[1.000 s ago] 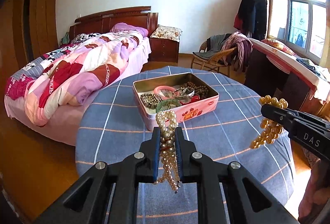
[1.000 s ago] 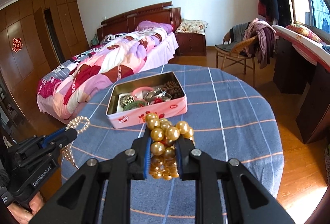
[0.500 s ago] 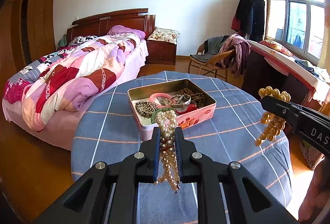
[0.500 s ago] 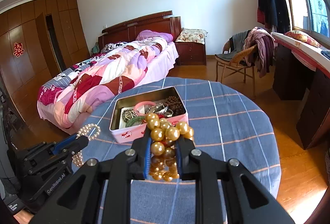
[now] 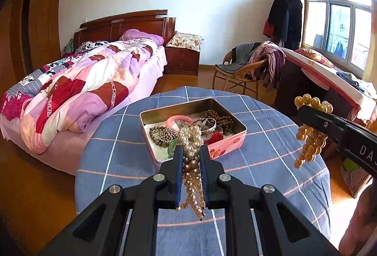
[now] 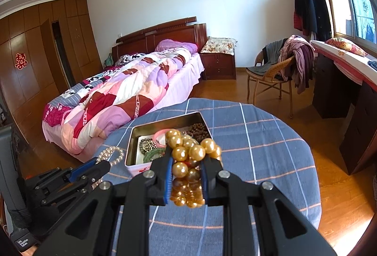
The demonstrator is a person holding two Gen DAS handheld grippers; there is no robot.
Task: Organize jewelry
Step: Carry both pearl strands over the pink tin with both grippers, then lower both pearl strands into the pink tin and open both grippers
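1. Rising since a second ago: left gripper [image 5: 190, 157], clamped on white pearl strand [image 5: 191, 138].
2. Right gripper [image 6: 186, 161] pinches gold bead strand [image 6: 188, 150] (also lifted).
3. Jewelry tin [image 5: 232, 141] on blue checked tablecloth [image 5: 117, 145], now farther below; drop-off pending.

The gold bead strand [image 6: 188, 171] hides much of the tin [image 6: 132, 138] — its contents (partly) unreadable.

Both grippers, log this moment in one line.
left gripper: shut on white pearl strand | right gripper: shut on gold bead strand | tin: open
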